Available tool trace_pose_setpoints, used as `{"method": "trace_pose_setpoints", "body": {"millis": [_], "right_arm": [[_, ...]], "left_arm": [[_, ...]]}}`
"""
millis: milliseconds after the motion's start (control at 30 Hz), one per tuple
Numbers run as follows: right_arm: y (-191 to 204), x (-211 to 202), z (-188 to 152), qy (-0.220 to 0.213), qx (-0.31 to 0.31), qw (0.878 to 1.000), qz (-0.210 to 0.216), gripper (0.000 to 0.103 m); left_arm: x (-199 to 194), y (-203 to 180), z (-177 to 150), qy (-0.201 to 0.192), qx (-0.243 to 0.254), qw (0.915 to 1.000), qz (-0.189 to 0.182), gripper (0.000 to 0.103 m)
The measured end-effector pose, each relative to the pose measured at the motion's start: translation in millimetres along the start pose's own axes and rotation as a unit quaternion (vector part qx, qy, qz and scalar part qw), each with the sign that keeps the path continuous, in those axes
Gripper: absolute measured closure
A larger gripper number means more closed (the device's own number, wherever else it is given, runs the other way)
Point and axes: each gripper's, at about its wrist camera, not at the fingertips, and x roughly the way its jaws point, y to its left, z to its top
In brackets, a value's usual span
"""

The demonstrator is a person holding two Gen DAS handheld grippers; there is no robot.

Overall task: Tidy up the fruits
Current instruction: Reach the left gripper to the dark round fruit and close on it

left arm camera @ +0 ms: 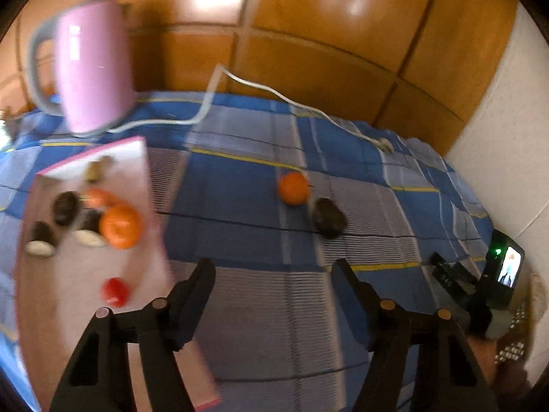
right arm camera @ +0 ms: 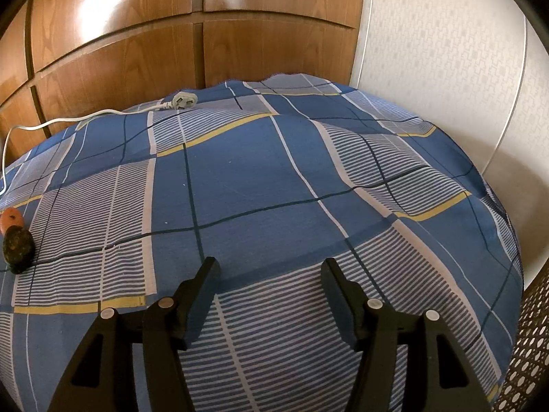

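Left claw [left arm camera: 272, 274] tilted down over cloth [left arm camera: 240, 178], apart, empty; right claw [right arm camera: 271, 274] same.

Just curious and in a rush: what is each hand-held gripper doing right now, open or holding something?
Left hand-held gripper: open, holding nothing, above the checked cloth.
Right hand-held gripper: open, holding nothing.

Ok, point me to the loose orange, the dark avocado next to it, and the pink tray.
loose orange [left arm camera: 293, 188], left wrist view, centre of its skin.
avocado [left arm camera: 329, 219], left wrist view, middle of its dark body.
pink tray [left arm camera: 144, 185], left wrist view, bare strip by its right edge.
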Motion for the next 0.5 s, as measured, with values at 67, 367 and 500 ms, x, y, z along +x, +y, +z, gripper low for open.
{"method": "trace_pose_setpoints", "body": {"millis": [67,367,500], "right_arm": [[0,0,0,0.0,0.0,1.0,0.001,0.041],[1,1,2,-0.001,0.001,1.0,0.002,0.04],[2,1,2,-0.001,0.002,1.0,0.002,0.04]], "left_arm": [[15,-11,5,0.012,0.003,0.9999,-0.004,0.033],[79,-43,31,0.062,-0.03,0.9976,-0.003,0.03],[101,-52,42,0.069,-0.036,0.997,0.01,0.03]]}}
